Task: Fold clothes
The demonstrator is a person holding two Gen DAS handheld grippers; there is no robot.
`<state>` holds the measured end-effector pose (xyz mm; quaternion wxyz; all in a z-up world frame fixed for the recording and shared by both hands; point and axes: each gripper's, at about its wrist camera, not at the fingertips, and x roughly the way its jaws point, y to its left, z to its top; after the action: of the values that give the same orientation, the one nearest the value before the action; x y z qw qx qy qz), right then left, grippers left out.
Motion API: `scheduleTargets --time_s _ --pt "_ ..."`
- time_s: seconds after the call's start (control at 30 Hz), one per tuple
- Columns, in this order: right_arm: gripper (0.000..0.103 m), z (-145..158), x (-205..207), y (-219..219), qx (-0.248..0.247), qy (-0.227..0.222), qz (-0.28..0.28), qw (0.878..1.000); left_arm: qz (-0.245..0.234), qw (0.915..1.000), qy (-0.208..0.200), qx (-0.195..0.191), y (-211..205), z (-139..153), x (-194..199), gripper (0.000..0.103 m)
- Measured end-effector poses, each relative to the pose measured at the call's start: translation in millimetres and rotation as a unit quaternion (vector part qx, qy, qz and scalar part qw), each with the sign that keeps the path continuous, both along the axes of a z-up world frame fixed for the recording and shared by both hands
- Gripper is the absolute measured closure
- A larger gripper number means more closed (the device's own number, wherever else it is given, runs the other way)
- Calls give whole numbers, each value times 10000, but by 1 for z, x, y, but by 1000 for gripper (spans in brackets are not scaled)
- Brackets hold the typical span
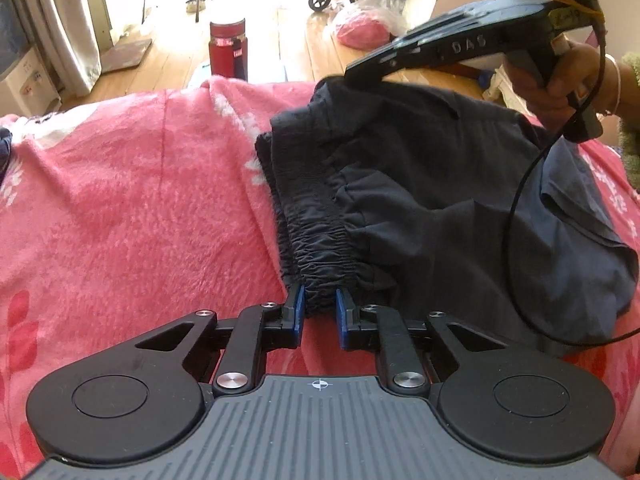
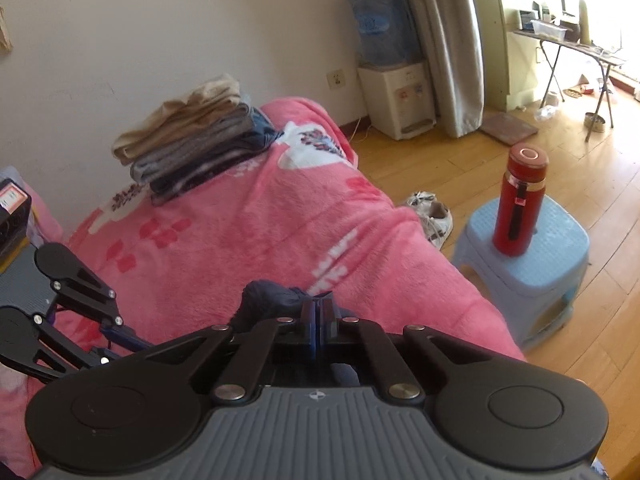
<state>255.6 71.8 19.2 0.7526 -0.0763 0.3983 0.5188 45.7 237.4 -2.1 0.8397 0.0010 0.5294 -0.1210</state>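
Hidden or unclear: the far end of the dark shorts [image 1: 420,184] runs under the right gripper [image 1: 352,74] at the upper right of the left wrist view, so the pinch itself is hidden there; the person's hand [image 1: 560,80] is cut off by the right frame edge. In the right wrist view only a small bunch of the shorts [image 2: 268,300] shows above the gripper body, the rest lies below the frame.
Pink blanket [image 1: 132,208]: fills the middle of both views, with the shorts lying on it right of centre in the left wrist view.
Shorts: dark navy, gathered elastic waistband running from centre down to the lower middle; the far corner is raised off the blanket toward the upper right.
Left gripper [image 1: 320,306]: lower centre, jaws nearly together, blue pads [image 1: 299,304] pressing the bunched waistband from both sides; grasping the shorts, tilted steeply down at the blanket.
Right gripper [image 2: 319,316]: clenched, blue pads meeting at lower centre with dark cloth bunched just at and left of them; it grasps the shorts, angled down less steeply.
Folded stack [image 2: 192,140]: upper left of the right wrist view, beige and grey garments piled on the blanket by the wall.
Stool [image 2: 532,264]: pale blue, right side, on the wooden floor.
Red bottle [image 2: 520,204]: upright on the stool.
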Motion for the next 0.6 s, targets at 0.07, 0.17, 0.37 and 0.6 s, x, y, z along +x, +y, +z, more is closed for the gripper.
scheduleTargets --time_s 0.07,0.17,0.37,0.6 --pt "102 -4 2 1 -43 -34 -71 10000 8 10000 51 13 2 -3 1 88" --pt "102 -14 5 3 -144 -111 -213 9996 92 9999 110 -2 6 -8 4 88" --pt "99 -38 8 13 -638 -216 -510 9964 109 9997 179 96 7 -14 7 87" --pt "58 7 12 -28 -570 -259 -1102 9919 330 9985 43 430 24 12 -1 74"
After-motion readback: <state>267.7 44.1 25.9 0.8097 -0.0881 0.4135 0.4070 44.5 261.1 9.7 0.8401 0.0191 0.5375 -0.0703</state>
